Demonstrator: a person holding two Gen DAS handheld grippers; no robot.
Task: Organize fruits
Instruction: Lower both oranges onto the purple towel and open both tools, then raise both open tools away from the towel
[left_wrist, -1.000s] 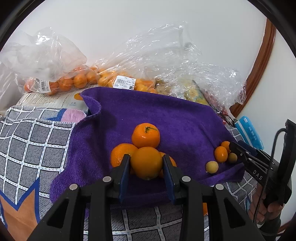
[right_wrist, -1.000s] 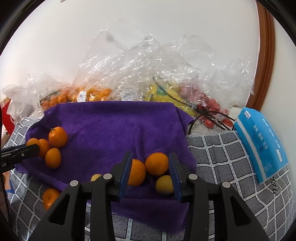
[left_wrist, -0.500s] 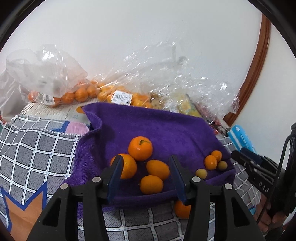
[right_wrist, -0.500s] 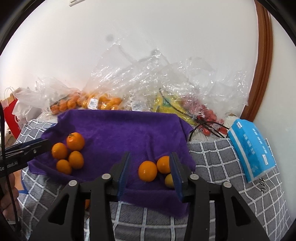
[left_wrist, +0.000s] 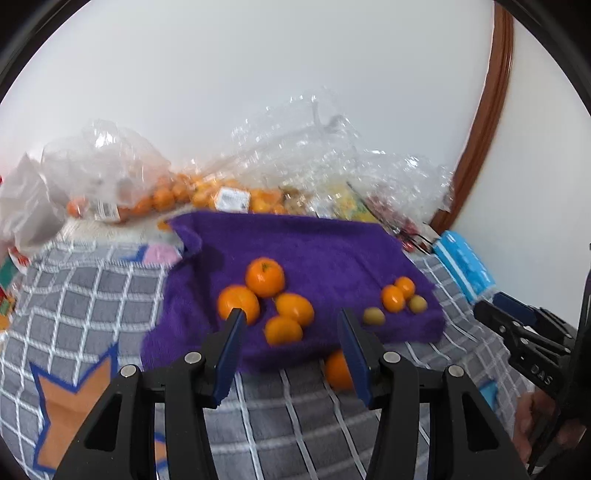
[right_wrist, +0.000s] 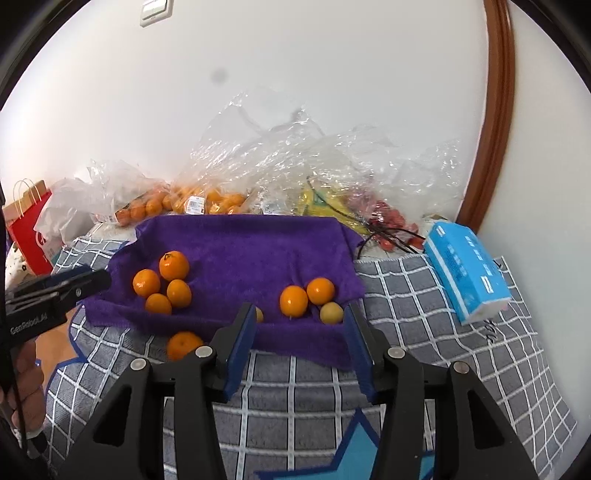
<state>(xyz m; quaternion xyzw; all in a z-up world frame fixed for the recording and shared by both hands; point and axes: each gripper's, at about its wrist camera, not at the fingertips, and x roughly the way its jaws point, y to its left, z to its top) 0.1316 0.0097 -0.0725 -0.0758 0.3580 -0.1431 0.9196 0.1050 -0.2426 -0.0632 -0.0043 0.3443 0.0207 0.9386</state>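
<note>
A purple towel (left_wrist: 314, 251) (right_wrist: 240, 251) lies on the checked blanket. On its left sits a cluster of several oranges (left_wrist: 264, 277) (right_wrist: 173, 265). On its right lie two small oranges (left_wrist: 393, 298) (right_wrist: 293, 301) and two small yellow fruits (left_wrist: 373, 316) (right_wrist: 331, 313). One orange (left_wrist: 336, 369) (right_wrist: 183, 345) lies off the towel on the blanket by its front edge. My left gripper (left_wrist: 291, 332) is open and empty, back from the cluster. My right gripper (right_wrist: 301, 325) is open and empty, back from the small fruits.
Clear plastic bags of oranges (right_wrist: 207, 199) and other fruit (right_wrist: 384, 218) line the wall behind the towel. A blue tissue pack (right_wrist: 467, 273) lies at the right. A red paper bag (right_wrist: 29, 229) stands at the far left. The grey checked blanket (right_wrist: 424, 332) covers the surface.
The left gripper let go of an orange onto the cluster and opened. Both grippers pulled back and up from the towel.
</note>
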